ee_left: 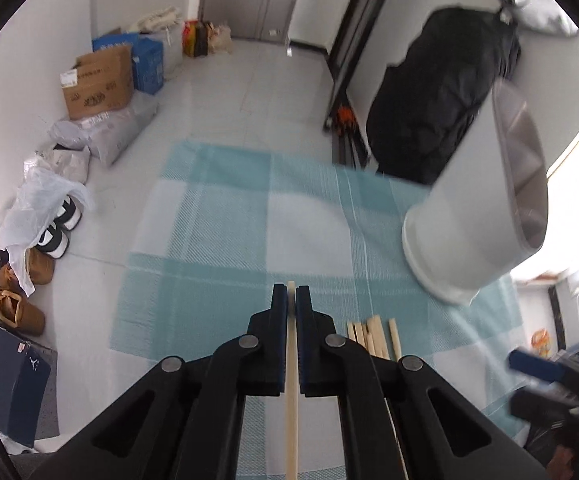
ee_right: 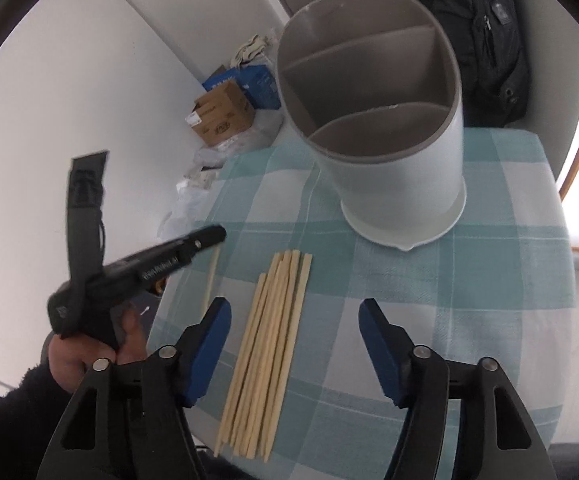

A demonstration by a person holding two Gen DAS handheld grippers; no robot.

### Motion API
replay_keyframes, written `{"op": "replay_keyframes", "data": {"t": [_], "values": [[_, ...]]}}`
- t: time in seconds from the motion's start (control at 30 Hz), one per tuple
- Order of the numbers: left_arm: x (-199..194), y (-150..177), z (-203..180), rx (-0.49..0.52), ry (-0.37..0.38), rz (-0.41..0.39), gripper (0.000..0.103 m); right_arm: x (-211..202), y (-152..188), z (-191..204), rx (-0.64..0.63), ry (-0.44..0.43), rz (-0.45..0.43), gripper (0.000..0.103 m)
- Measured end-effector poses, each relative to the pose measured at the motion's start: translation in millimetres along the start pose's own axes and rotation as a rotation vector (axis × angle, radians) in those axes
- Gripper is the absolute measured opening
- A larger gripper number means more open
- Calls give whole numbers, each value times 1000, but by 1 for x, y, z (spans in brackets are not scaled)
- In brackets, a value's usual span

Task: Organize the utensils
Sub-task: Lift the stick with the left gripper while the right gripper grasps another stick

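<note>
Left hand-held gripper [ee_left: 291, 300]: pressed together on a single chopstick [ee_left: 292, 400], lifted clear of the table [ee_right: 489, 280].
Held chopstick axis: ran along the line of the fingers, tip poking just past the fingertips, rest trailing back under the gripper.
Right hand-held gripper [ee_right: 295, 344]: spread, nothing between the pads; no contact visible.
Bundle of chopsticks [ee_right: 265, 352]: lay flat on the checked cloth [ee_right: 429, 300], directly below and between the right fingers, toward the left one.
Bundle axis: roughly parallel to the right gripper's pointing line, far ends leaning slightly right toward the holder.
Nearer hand: right, for the bundle; left was off to its side, already loaded.
Holder [ee_right: 373, 120]: white cylinder, upright on the cloth beyond the bundle's far ends, well apart from them; three compartments, all looked empty.
Holder from left gripper: ahead and to the right.
Judgement: the held stick likely needed tipping upright over a compartment; the right would pinch across the bundle.
</note>
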State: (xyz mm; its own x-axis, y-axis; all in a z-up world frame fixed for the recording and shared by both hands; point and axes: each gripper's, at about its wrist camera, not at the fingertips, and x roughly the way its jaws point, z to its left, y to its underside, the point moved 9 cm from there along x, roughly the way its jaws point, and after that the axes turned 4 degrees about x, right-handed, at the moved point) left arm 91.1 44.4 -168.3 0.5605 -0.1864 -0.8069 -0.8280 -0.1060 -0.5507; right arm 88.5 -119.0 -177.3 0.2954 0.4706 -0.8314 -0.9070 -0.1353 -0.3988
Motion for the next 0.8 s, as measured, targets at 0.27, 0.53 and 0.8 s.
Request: {"op": "replay_keyframes", "data": {"t": [0.27, 0.53, 0.8], "values": [[-21, -11, 15, -160, 104, -88, 0, 43, -2, 26, -25, -3, 108, 32], [-36, -20, 28, -166, 133, -147, 0, 100, -8, 42, -58, 25, 256, 27], [-51, -20, 35, -160, 159, -176, 0, 121, -10, 41, -57, 68, 335, 28]]}}
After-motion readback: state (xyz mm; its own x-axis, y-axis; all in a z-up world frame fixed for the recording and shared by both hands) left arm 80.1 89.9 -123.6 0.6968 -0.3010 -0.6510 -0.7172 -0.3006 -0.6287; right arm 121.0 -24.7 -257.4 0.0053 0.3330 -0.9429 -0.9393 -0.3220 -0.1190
